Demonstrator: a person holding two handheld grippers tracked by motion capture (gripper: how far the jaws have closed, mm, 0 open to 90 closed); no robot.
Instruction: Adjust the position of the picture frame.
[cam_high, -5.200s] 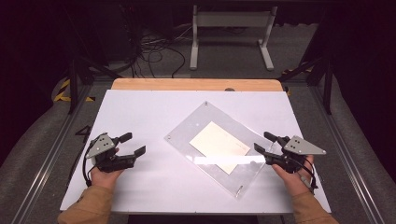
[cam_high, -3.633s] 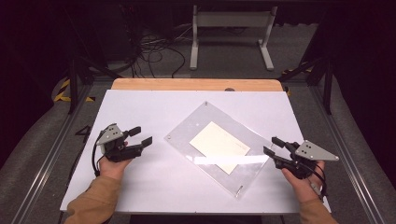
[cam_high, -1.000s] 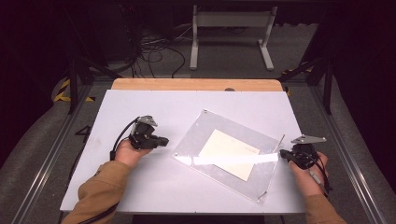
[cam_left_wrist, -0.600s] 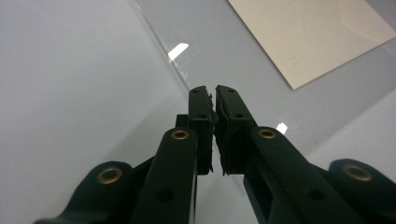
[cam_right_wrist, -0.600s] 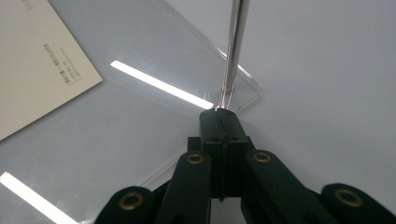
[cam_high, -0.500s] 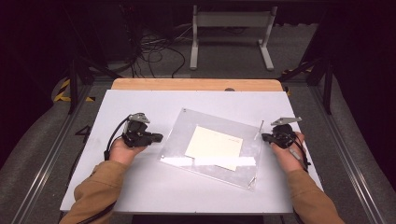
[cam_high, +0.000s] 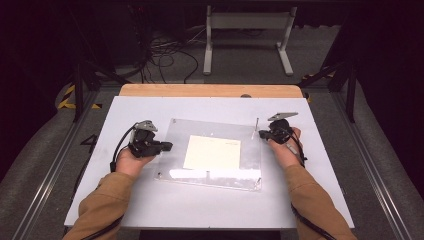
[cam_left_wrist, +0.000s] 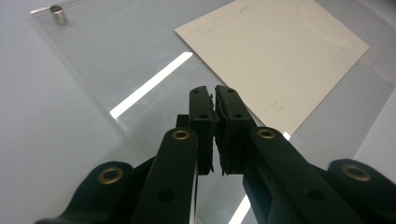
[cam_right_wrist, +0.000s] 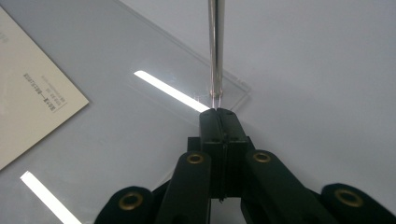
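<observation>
A clear acrylic plate (cam_high: 215, 127) lies flat on the white table (cam_high: 200, 210), square to its edges, with a cream card (cam_high: 212, 152) in its middle. My left gripper (cam_high: 167, 146) is shut, its tips over the plate's left edge, and I see nothing between the jaws. In the left gripper view those tips (cam_left_wrist: 215, 91) sit above the plate (cam_left_wrist: 116, 56) beside the card (cam_left_wrist: 280, 51). My right gripper (cam_high: 261, 135) is shut on a thin metal rod (cam_high: 256, 127) at the plate's far right corner. The rod (cam_right_wrist: 215, 46) runs straight out from the tips (cam_right_wrist: 218, 112).
A small metal post (cam_left_wrist: 57, 13) stands at one plate corner. A wooden strip (cam_high: 210, 90) borders the table's far edge. Beyond it are cables (cam_high: 165, 52) and a white stand (cam_high: 247, 35) on the floor. Bare table lies near the person.
The right gripper has moved away from the person with the rod, and the plate has swung from a diagonal to square with the table. The left gripper has stayed put.
</observation>
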